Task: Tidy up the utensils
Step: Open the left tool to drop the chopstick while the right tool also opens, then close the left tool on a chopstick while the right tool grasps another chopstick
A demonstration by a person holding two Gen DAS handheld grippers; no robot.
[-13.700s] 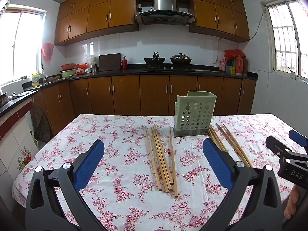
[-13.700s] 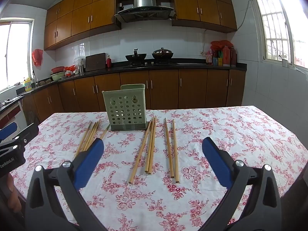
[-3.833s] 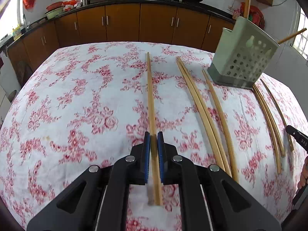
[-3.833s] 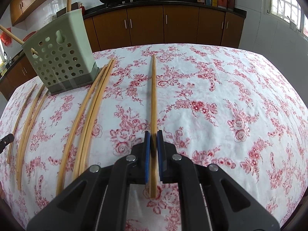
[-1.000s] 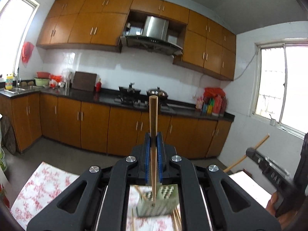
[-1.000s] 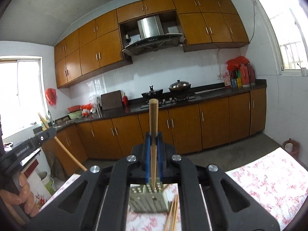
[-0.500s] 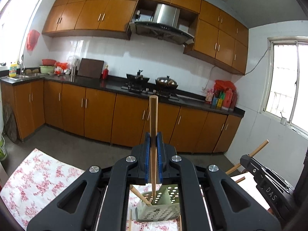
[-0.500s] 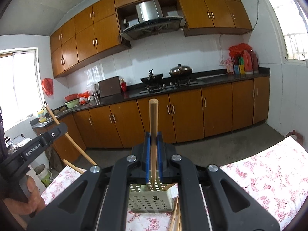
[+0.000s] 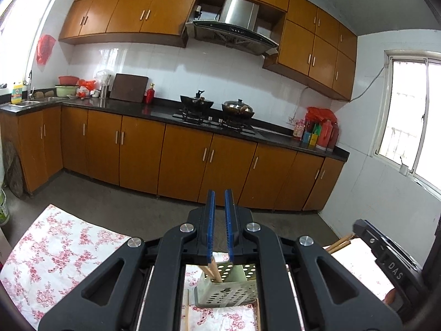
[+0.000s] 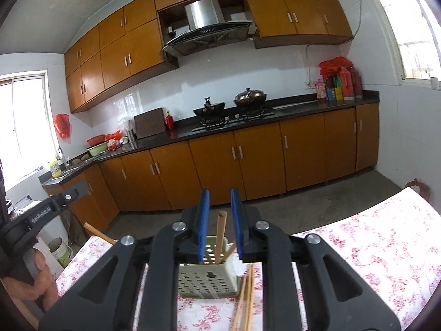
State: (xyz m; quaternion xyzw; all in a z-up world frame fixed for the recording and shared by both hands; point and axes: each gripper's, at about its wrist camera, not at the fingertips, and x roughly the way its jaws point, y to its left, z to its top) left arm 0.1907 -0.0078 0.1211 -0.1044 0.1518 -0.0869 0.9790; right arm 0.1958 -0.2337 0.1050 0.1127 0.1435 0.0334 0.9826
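Observation:
A pale green perforated utensil holder (image 9: 228,289) (image 10: 206,278) stands on the floral tablecloth, below both grippers. My left gripper (image 9: 219,224) is slightly open and empty above it; chopsticks (image 9: 210,269) lean inside the holder under its pads. My right gripper (image 10: 220,224) is open, and a wooden chopstick (image 10: 220,237) stands upright in the holder between its blue pads, touching neither. More chopsticks (image 10: 245,300) lie on the cloth to the right of the holder. Each gripper shows at the edge of the other's view.
The table carries a white cloth with red flowers (image 9: 55,259) (image 10: 372,253). Behind it are brown kitchen cabinets (image 9: 193,157), a stove with pots (image 10: 234,107) and windows at both sides.
Both grippers have opened and let go of their chopsticks, which dropped into the holder. Both grippers have come lower, closer to the holder.

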